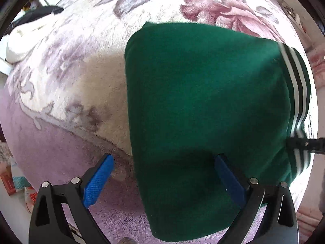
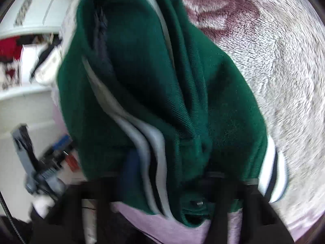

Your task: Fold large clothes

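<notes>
Spread over the floral fleece blanket point(image 1: 61, 77), the green striped garment point(image 1: 203, 101) lies half-folded, its left edge between the left gripper's point(image 1: 162, 174) wide-apart, empty fingers, while the right gripper point(image 2: 168, 174), nearer the striped hem, has that bunched end between its fingers, grip unclear.

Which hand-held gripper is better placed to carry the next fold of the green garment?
Probably the right hand-held gripper: the green garment is bunched between its fingers, striped hem included. The left hand-held gripper hangs open, straddling the garment's edge on the floral blanket.
</notes>
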Demonstrator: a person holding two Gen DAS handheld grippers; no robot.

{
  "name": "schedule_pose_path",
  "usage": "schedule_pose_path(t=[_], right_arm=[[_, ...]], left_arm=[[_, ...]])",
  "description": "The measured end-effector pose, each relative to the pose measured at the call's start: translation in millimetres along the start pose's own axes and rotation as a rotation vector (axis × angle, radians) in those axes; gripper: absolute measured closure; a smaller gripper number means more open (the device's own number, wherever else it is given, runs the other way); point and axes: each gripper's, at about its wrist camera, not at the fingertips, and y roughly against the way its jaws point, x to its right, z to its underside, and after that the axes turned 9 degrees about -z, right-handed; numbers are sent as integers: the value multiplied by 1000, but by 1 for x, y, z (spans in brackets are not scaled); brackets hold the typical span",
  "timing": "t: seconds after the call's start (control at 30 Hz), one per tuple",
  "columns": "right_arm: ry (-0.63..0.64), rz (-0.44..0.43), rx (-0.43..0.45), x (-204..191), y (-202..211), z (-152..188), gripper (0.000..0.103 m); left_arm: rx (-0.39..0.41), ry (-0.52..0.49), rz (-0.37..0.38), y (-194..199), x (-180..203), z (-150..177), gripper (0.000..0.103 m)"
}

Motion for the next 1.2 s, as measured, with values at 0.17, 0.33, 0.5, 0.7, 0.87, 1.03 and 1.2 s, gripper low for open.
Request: schedule_pose_path(t=[0.17, 0.33, 0.5, 0.7, 0.87, 1.03, 1.2], right_arm=[[-35, -76, 148, -37, 69, 21, 83], [-33, 44, 196, -31, 102, 12, 84], [-139, 201, 64, 42, 31, -26, 81], [-102, 218, -37, 27, 29, -43, 58], [-14, 139, 81, -7, 60, -68, 34], [-91, -25, 85, 6, 23, -134, 33], [-195, -31, 80, 30, -7, -153, 70]], left_arm=[[16, 46, 49, 22, -5, -4, 0], [5, 29, 36, 15, 1, -11, 0], [-72, 9, 64, -26, 15, -16, 0], [-42, 12, 69, -16, 2, -26, 0], [16, 82, 61, -12, -24, -63, 0], [3, 133, 54, -54, -39, -118, 0], [-32, 127, 114, -73, -32, -135, 0]])
